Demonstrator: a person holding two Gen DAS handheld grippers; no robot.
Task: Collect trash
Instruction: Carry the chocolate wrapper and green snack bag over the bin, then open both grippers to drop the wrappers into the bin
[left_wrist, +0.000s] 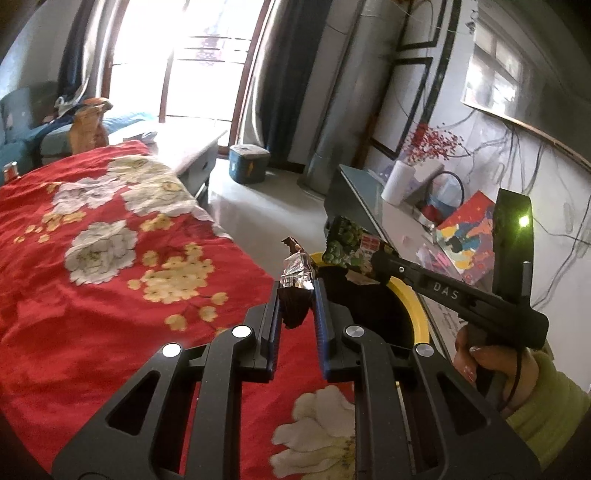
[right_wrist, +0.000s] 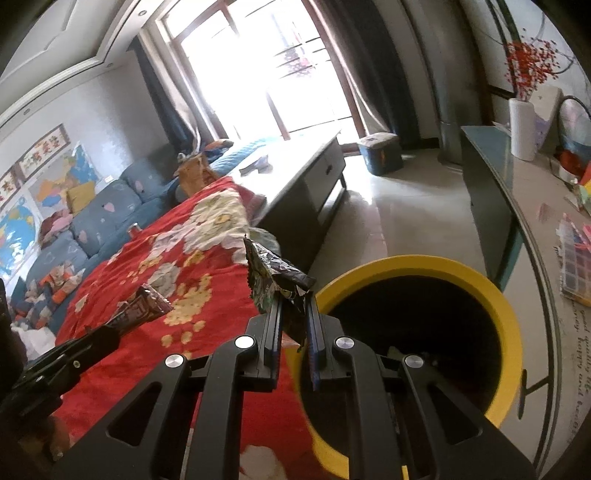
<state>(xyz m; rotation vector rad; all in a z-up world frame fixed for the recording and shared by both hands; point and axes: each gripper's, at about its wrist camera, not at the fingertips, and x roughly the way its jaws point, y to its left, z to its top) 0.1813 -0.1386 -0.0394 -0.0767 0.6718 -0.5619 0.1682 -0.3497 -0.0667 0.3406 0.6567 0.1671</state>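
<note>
Left hand-held gripper (left_wrist: 297, 295) clamping brown wrapper (left_wrist: 295, 275), right hand-held gripper (right_wrist: 293, 314) pinching green wrapper (right_wrist: 273, 280), yellow-rimmed bin (right_wrist: 491, 291)

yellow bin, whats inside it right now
The yellow-rimmed bin is mostly dark inside. A few pale scraps show low down near the right gripper, too dim to identify. The gripper and its crumpled wrapper hide the near side; the bottom is not visible.

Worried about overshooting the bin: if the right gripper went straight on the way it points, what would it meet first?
Probably the yellow-rimmed bin: the right gripper, shut on a crumpled wrapper, points down over its near rim. Depth is unclear.
</note>
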